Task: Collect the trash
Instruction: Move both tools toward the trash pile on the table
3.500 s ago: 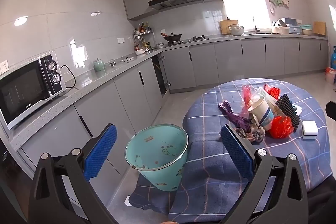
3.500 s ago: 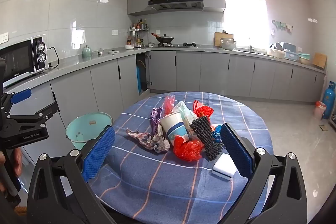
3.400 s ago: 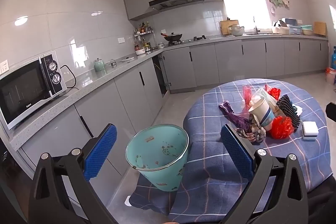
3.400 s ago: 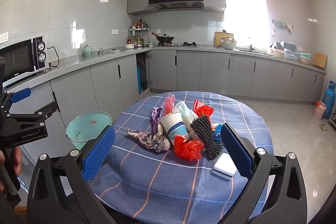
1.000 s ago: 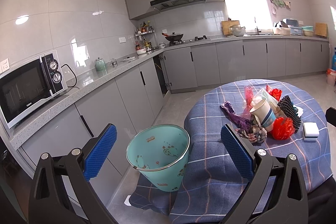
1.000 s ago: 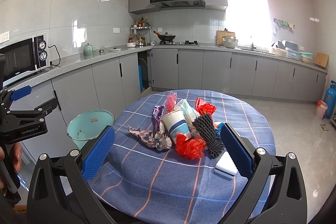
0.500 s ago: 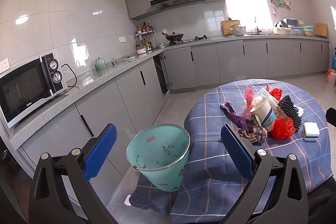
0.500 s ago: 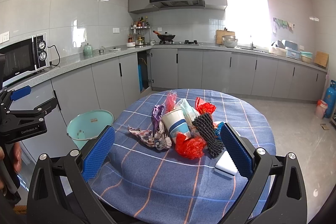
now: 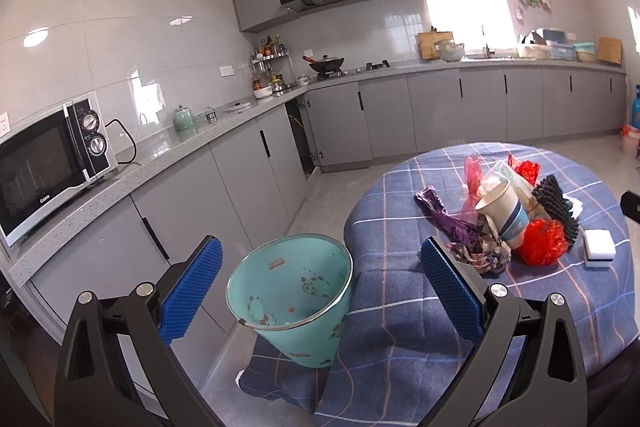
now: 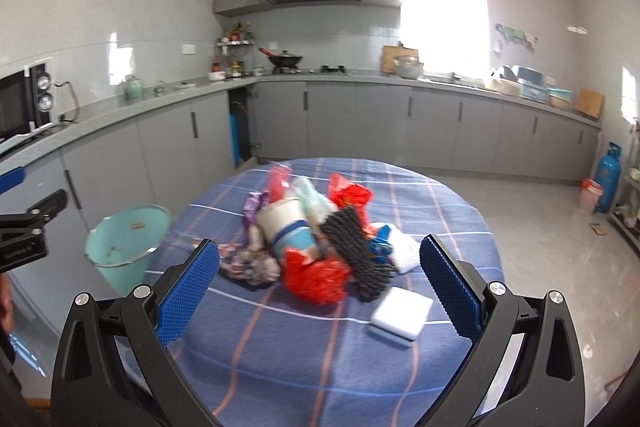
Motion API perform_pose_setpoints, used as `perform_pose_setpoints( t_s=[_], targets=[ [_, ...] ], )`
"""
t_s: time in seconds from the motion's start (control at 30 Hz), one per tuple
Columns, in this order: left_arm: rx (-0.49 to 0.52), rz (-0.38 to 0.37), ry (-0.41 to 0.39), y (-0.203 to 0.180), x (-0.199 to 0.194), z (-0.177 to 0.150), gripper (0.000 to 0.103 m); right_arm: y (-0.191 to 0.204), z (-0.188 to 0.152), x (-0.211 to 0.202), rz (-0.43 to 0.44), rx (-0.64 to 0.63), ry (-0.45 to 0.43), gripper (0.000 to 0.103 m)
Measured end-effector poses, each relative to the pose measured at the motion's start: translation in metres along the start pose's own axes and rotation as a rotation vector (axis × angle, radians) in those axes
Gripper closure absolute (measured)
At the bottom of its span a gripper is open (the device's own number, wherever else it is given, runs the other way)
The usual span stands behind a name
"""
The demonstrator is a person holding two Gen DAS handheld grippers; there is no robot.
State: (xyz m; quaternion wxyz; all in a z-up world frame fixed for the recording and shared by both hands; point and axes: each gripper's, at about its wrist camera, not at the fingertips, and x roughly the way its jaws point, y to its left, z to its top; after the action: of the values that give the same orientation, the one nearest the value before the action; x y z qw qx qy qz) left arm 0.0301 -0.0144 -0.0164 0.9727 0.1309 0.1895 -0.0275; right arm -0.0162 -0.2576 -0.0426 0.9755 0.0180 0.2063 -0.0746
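Observation:
A pile of trash lies on the round table (image 10: pixel 328 355) with a blue checked cloth: a paper cup (image 10: pixel 286 227), a red plastic bag (image 10: pixel 314 277), black netting (image 10: pixel 356 255), a crumpled patterned wrapper (image 10: pixel 248 265) and a purple wrapper (image 9: pixel 444 213). A white sponge block (image 10: pixel 400 311) lies nearest me. My right gripper (image 10: pixel 318 293) is open, close before the pile, holding nothing. My left gripper (image 9: pixel 320 291) is open and empty, with the teal bin (image 9: pixel 294 285) seen between its fingers, beside the table's left edge.
Grey cabinets and a worktop (image 9: pixel 192 143) run along the left and back walls, with a microwave (image 9: pixel 44 163) on the left. A cabinet door stands ajar near the corner. A blue gas cylinder (image 10: pixel 608 177) and a small red-lined bin (image 10: pixel 590 195) stand on the tiled floor at right.
My right gripper has moved forward and down toward the trash pile, which now looks larger and blurred. The left gripper has stayed almost still over the bin.

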Motion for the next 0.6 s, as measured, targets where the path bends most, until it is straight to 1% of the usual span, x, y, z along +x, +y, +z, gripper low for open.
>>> perform_pose_setpoints(
  t_s=[0.1, 0.2, 0.3, 0.47, 0.6],
  targets=[
    [0.013, -0.009, 0.000, -0.013, 0.010, 0.001, 0.005, -0.016, -0.005, 0.017, -0.042, 0.014, 0.027, 0.004],
    [0.030, -0.021, 0.000, -0.030, 0.021, 0.001, 0.005, -0.028, -0.011, 0.030, -0.066, 0.027, 0.052, 0.004],
    [0.045, -0.038, 0.017, -0.047, 0.034, 0.000, 0.005, -0.037, -0.017, 0.041, -0.088, 0.032, 0.066, 0.005],
    [0.060, -0.063, 0.051, -0.071, 0.053, -0.003, 0.005, -0.050, -0.025, 0.056, -0.105, 0.045, 0.097, 0.005],
    [0.074, -0.068, 0.058, -0.090, 0.065, -0.005, 0.005, -0.059, -0.034, 0.070, -0.116, 0.053, 0.121, 0.004]
  ],
)
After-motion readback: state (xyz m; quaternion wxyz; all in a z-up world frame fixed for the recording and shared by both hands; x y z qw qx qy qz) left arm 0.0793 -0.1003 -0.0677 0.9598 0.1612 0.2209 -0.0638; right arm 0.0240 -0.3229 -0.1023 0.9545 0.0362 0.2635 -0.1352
